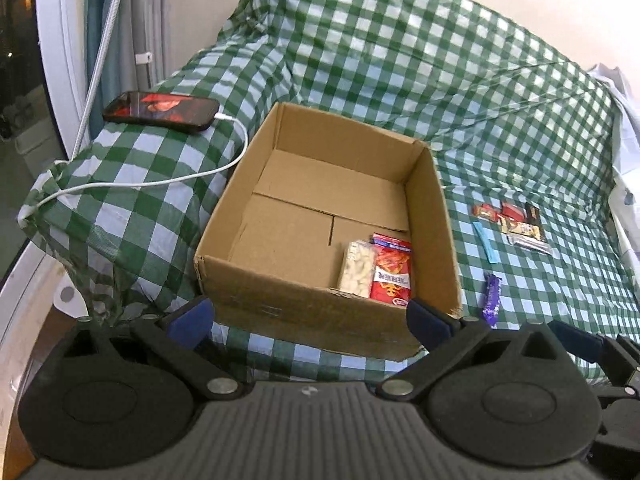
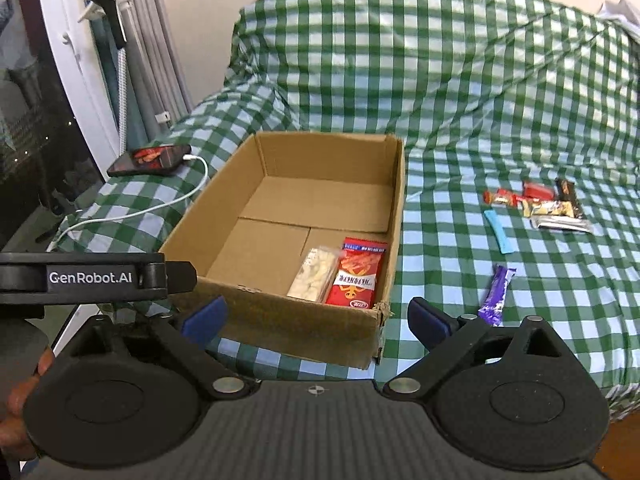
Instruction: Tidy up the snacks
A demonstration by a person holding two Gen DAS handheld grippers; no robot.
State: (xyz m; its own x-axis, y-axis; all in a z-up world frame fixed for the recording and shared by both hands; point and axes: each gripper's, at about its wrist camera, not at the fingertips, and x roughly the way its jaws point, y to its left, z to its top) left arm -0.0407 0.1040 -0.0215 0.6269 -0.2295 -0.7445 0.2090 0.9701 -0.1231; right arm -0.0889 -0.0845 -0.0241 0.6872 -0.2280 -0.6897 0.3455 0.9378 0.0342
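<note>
An open cardboard box (image 1: 280,288) (image 2: 276,320) stands on a green checked cloth. In its near right corner lie a clear pack of pale snacks (image 1: 357,266) (image 2: 314,274) and a red snack pack (image 1: 392,272) (image 2: 358,274). Right of the box lie a purple bar (image 1: 493,294) (image 2: 497,294), a light blue stick (image 1: 486,242) (image 2: 499,230) and a cluster of red, gold and silver bars (image 1: 514,224) (image 2: 540,206). My left gripper (image 1: 310,320) is open and empty before the box's near wall. My right gripper (image 2: 318,320) is open and empty at the box's near right corner.
A phone (image 1: 160,111) (image 2: 150,159) with a white charging cable (image 1: 160,182) lies on the cloth left of the box. A window frame and a pole stand at the far left. The left gripper's body (image 2: 88,278) shows at the right wrist view's left edge.
</note>
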